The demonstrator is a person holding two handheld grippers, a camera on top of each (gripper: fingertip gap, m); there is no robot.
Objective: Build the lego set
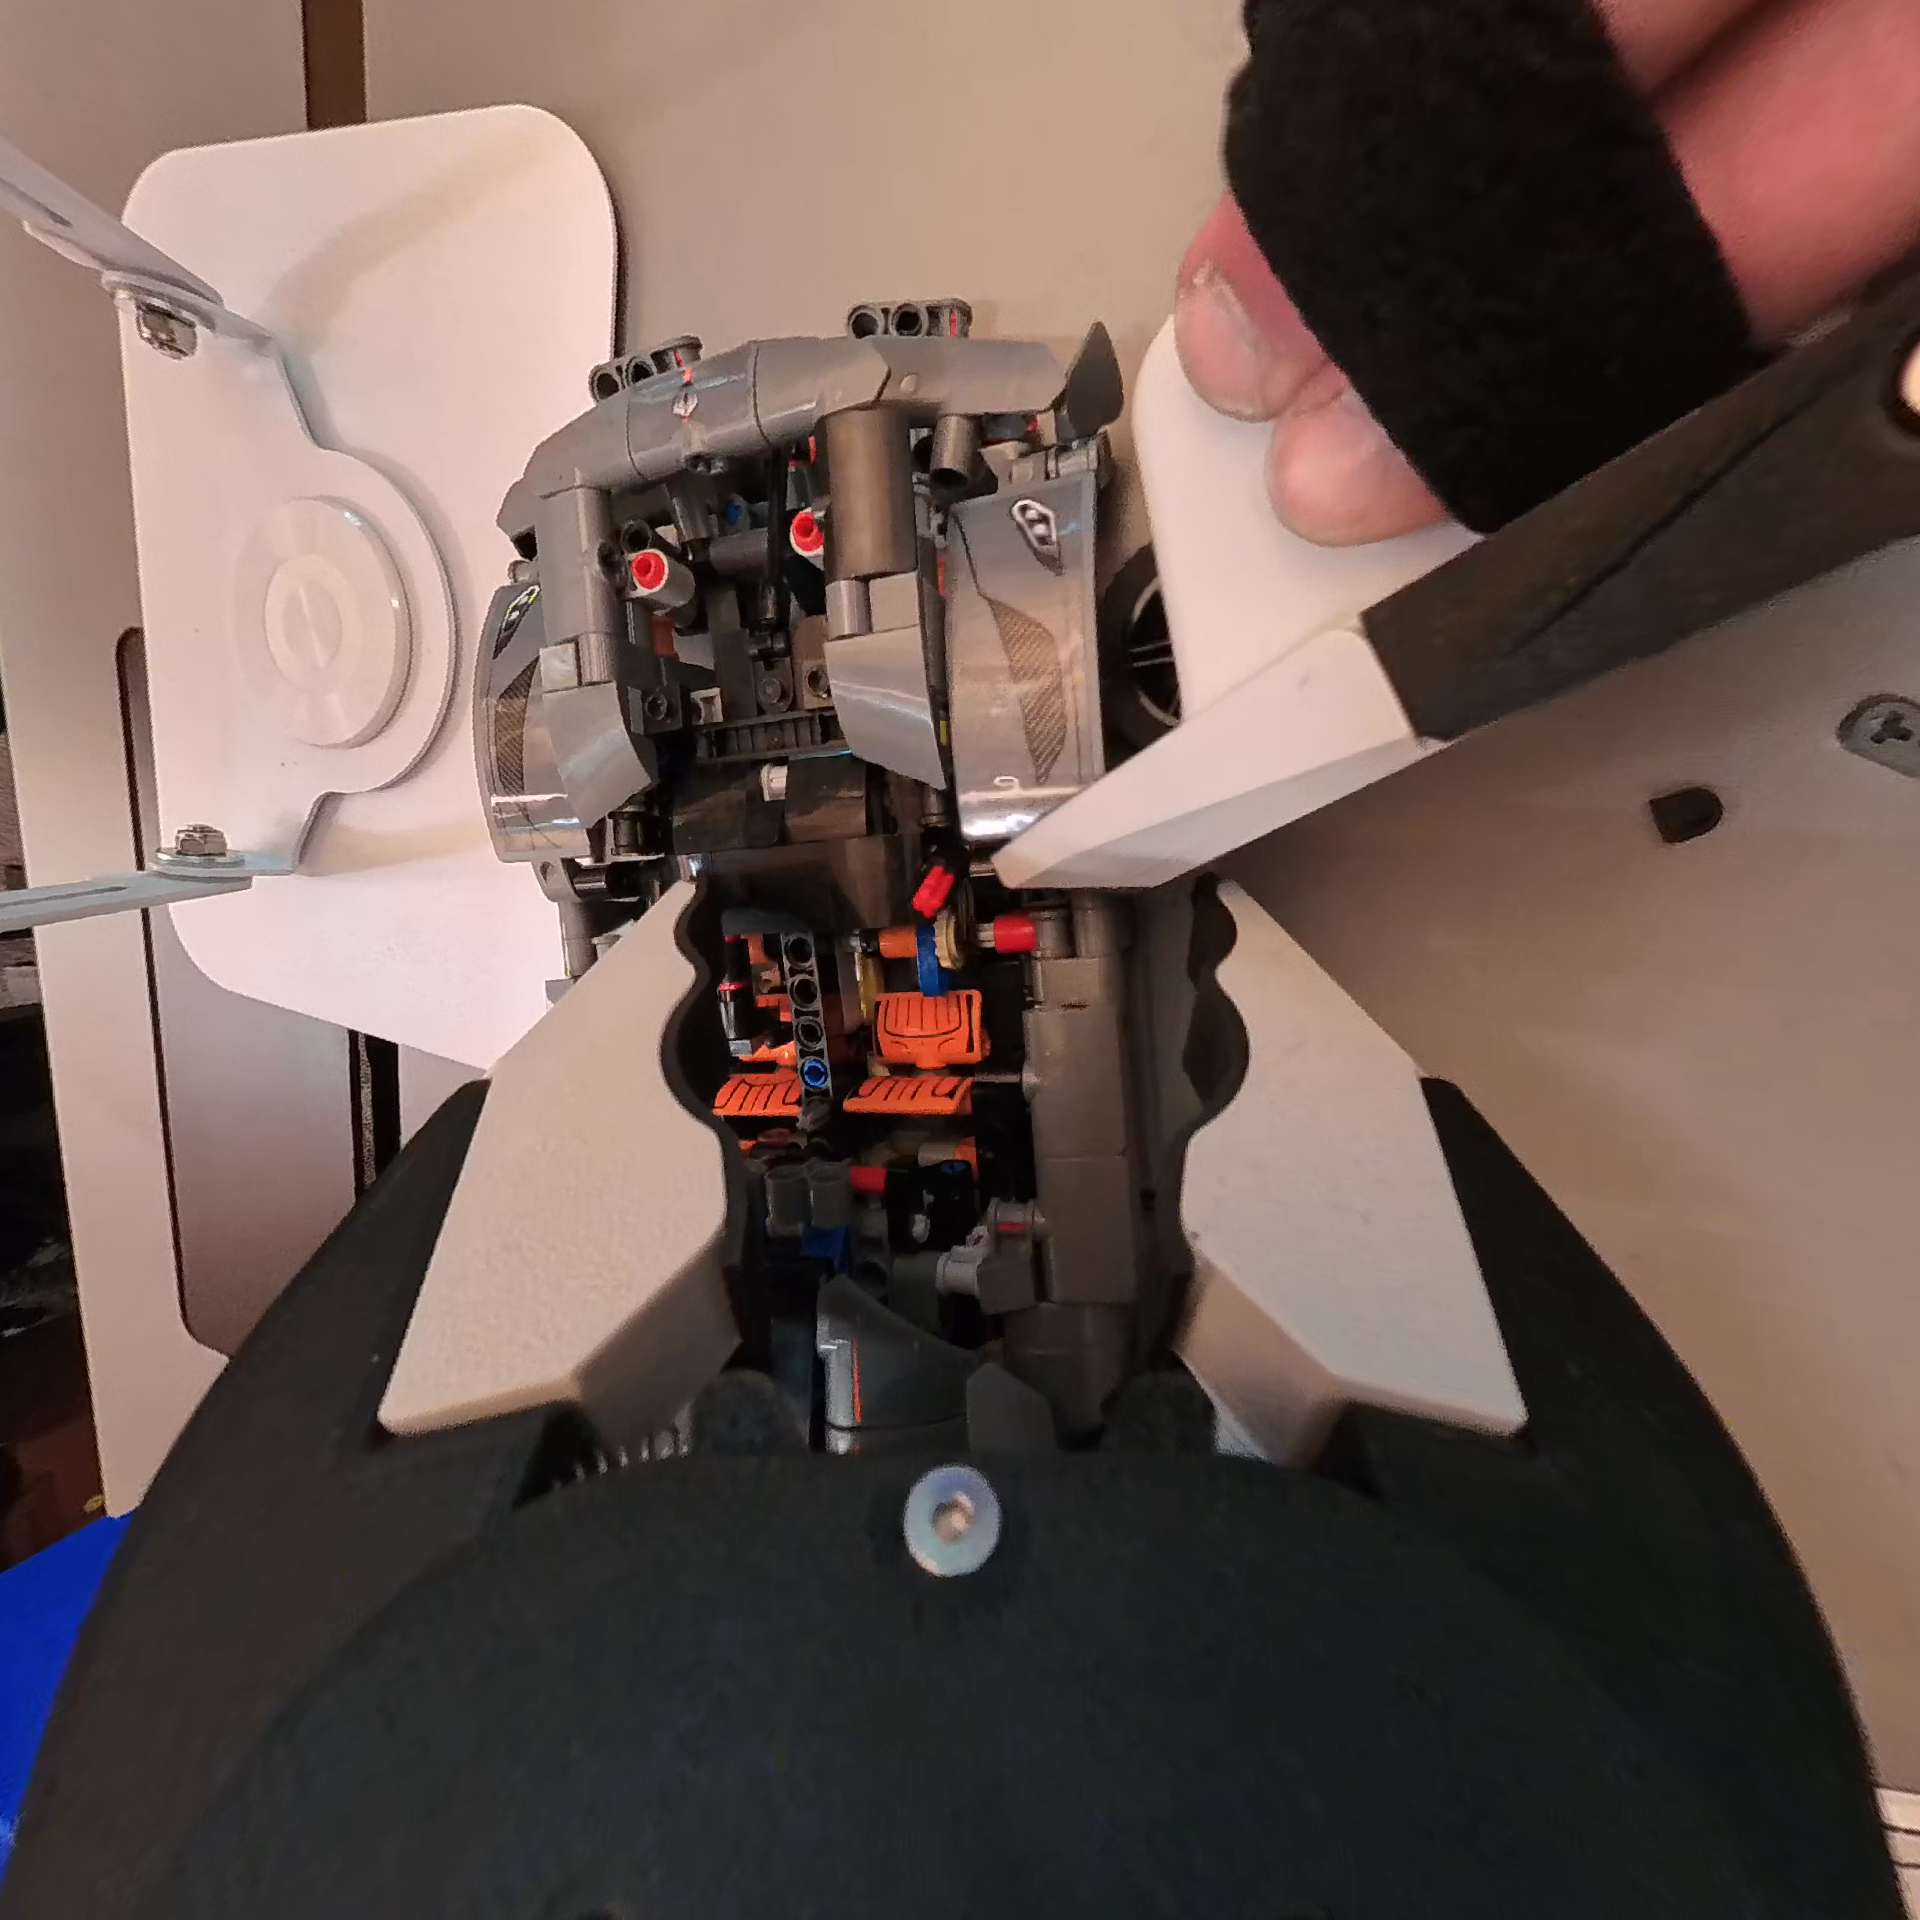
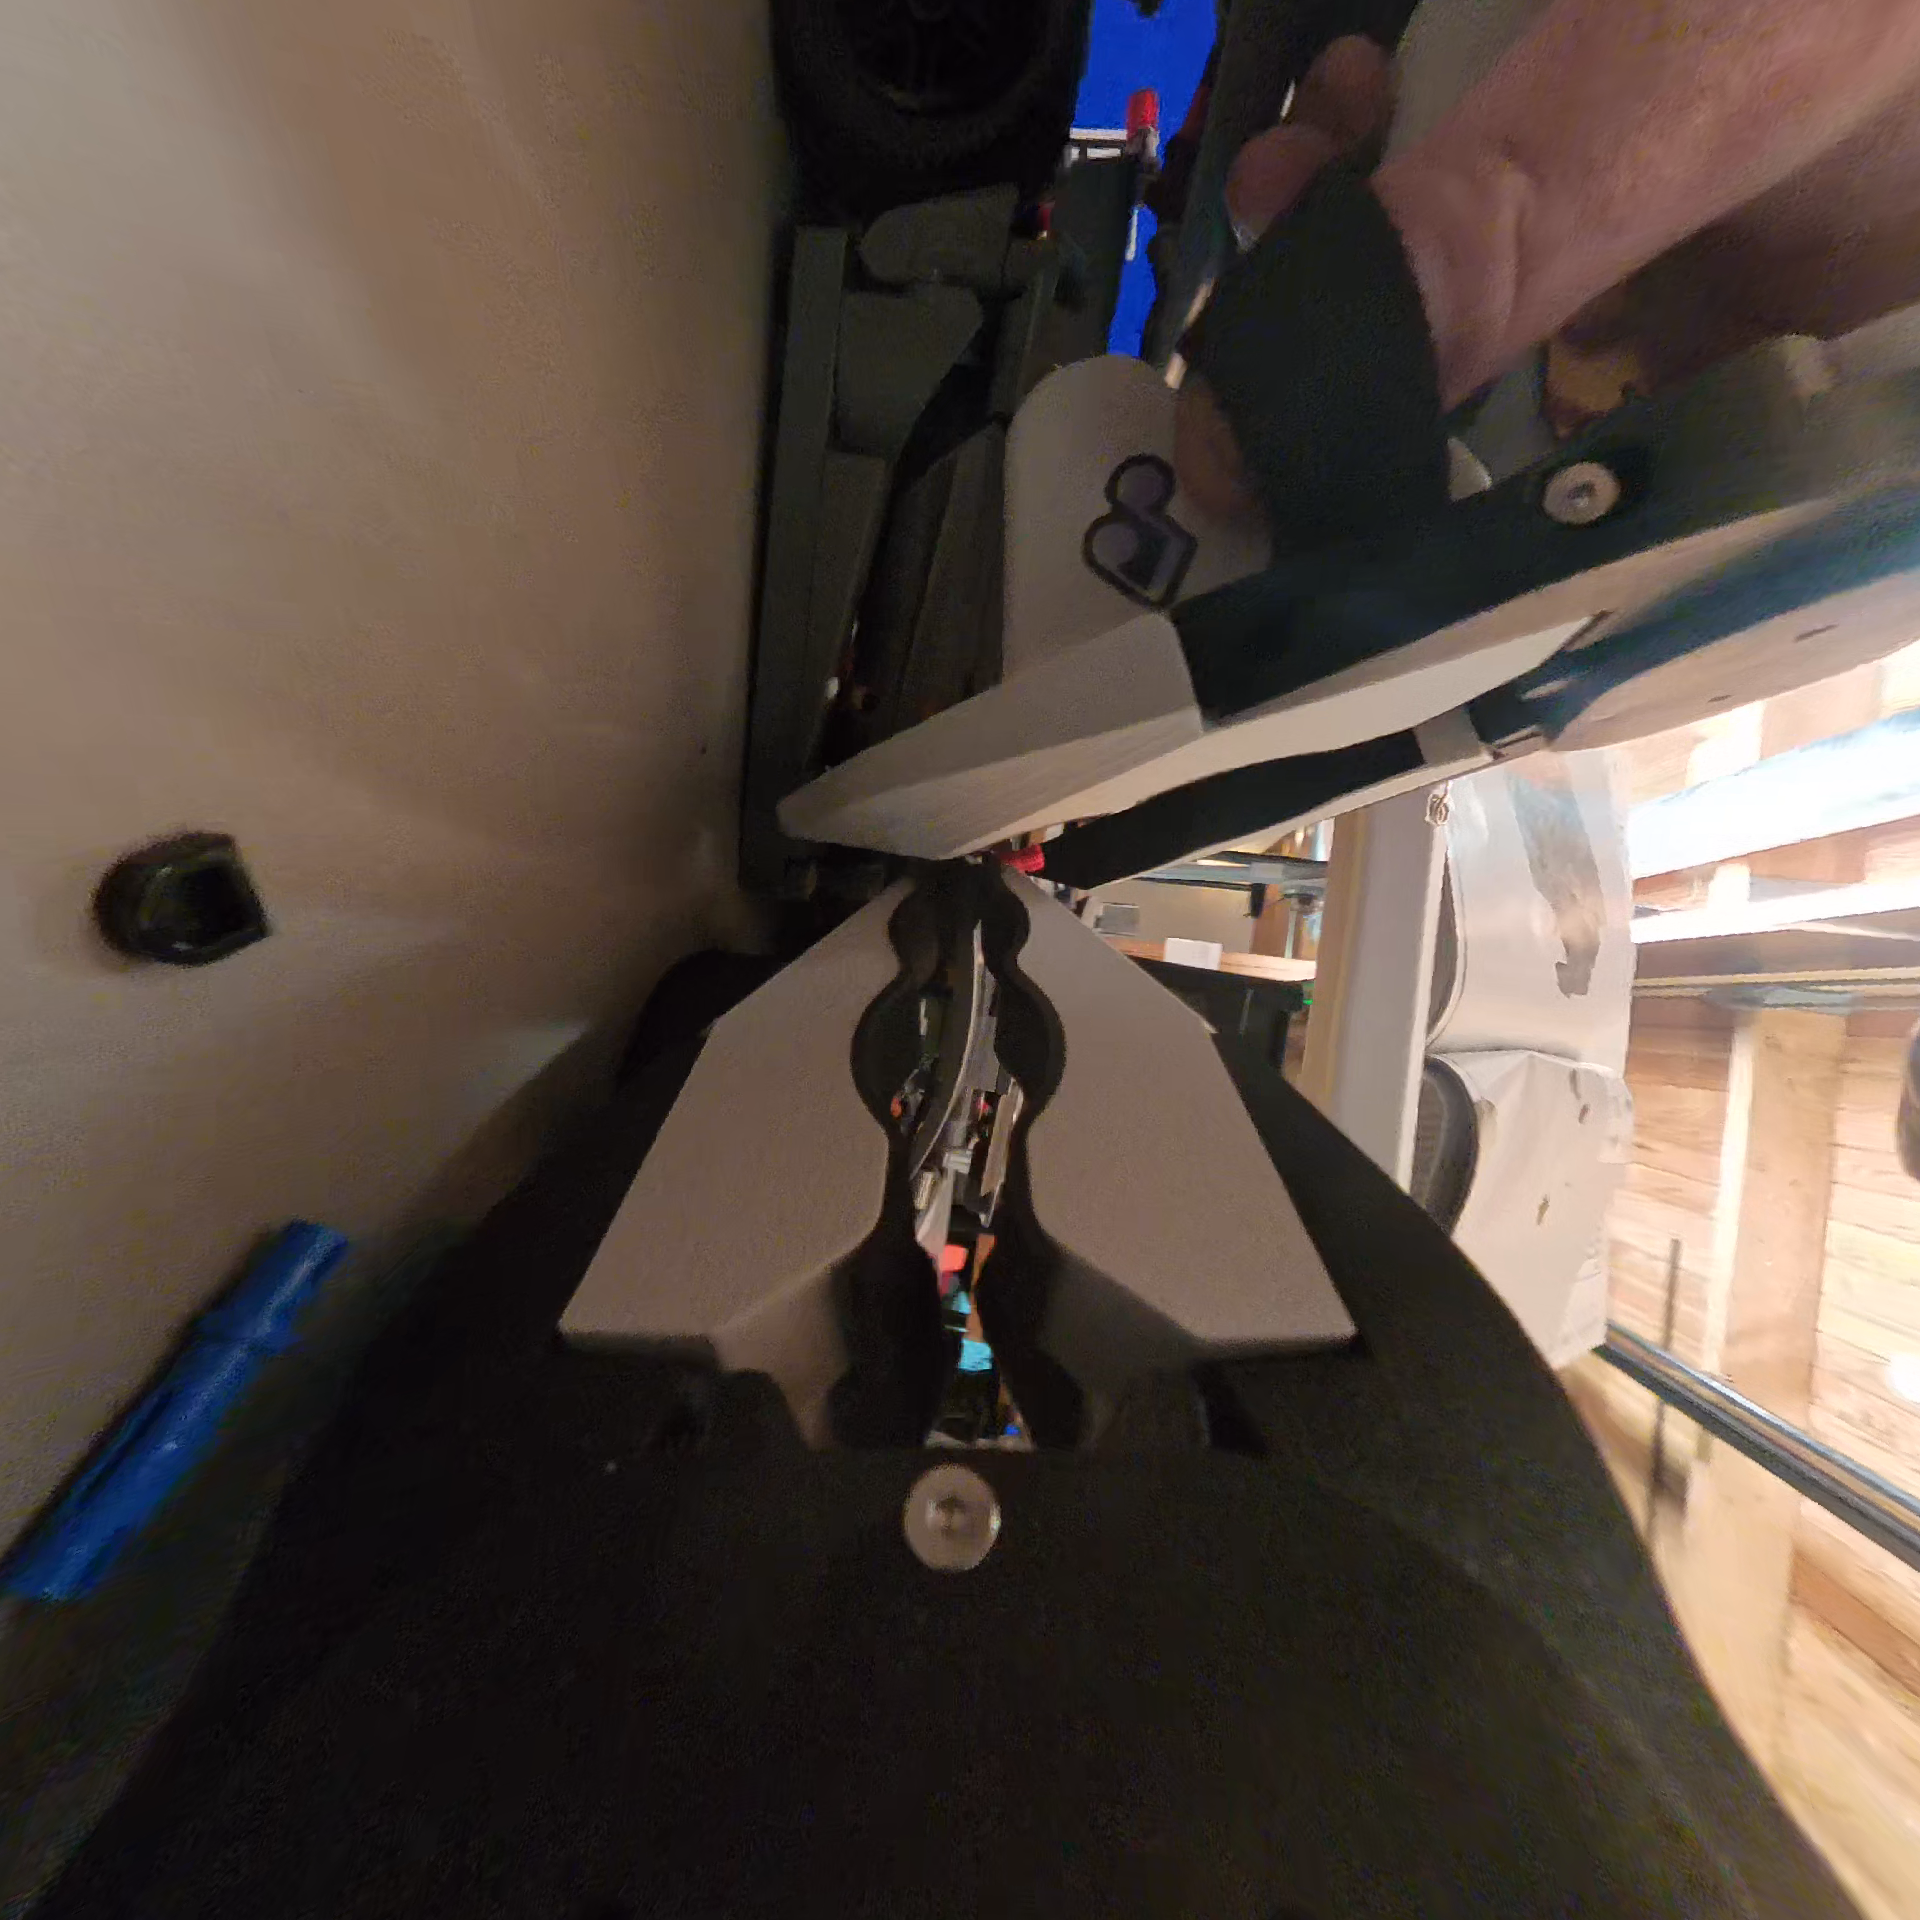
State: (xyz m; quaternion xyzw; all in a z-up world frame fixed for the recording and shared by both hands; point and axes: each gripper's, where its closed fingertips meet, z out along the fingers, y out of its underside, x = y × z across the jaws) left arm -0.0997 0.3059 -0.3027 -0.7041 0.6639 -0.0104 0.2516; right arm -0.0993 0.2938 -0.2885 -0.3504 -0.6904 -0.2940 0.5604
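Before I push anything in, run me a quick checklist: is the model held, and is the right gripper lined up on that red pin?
1. Left gripper clamped across the lego car model: ok.
2. Right gripper tips at the red pin: ok.
3. Pin actually pinched by the right gripper: cannot tell.
4. Orange seats in place in the cabin: ok.
5. Right wrist view sharp enough to guide by: not ok, blurred.

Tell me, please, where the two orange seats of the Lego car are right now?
In the left wrist view, the orange seats sit low in the car's open cabin, framed between the left gripper's two fingers, just below the right gripper's tip.
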